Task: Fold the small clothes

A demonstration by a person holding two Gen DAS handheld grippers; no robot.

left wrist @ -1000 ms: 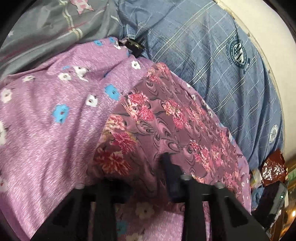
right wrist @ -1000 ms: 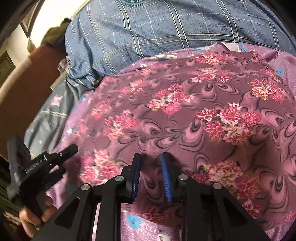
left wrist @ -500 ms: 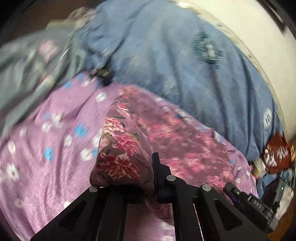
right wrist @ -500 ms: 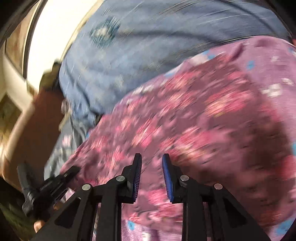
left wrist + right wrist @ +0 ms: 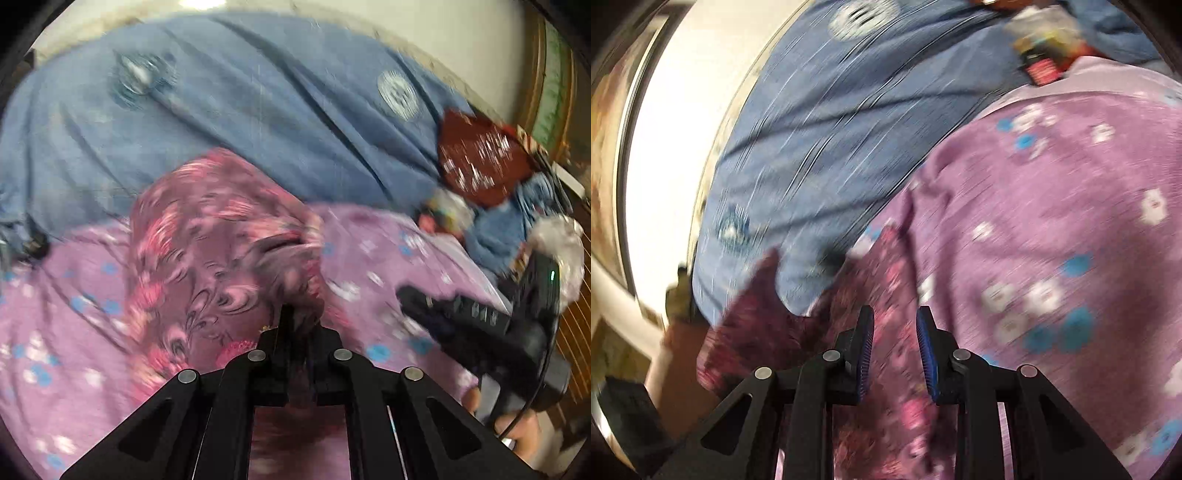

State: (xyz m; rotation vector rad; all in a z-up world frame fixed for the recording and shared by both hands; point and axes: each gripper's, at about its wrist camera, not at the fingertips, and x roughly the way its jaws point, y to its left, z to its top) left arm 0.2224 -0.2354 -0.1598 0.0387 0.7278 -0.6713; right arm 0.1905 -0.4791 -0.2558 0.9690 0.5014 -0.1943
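Observation:
A small maroon garment with pink flowers point(image 5: 207, 258) lies bunched on a lilac flowered sheet point(image 5: 66, 288). My left gripper point(image 5: 301, 325) is shut on a fold of this floral garment and holds it up. In the right wrist view the same garment point(image 5: 886, 387) hangs below and between the blue-padded fingers point(image 5: 866, 354) of my right gripper point(image 5: 894, 350), which stands open without pinching the cloth. The right gripper also shows in the left wrist view point(image 5: 476, 325) at the right, held by a hand. Both views are motion-blurred.
A blue checked blanket point(image 5: 258, 110) covers the far side of the bed. A dark red packet point(image 5: 480, 158) and small clutter point(image 5: 447, 214) lie at the right. A pale wall point(image 5: 672, 147) is behind. The lilac sheet point(image 5: 1071, 221) fills the right of the right wrist view.
My left gripper closed on the floral garment and pulled it up and to the right, bunching it. My right gripper swung right, off the spread garment, its fingers still open.

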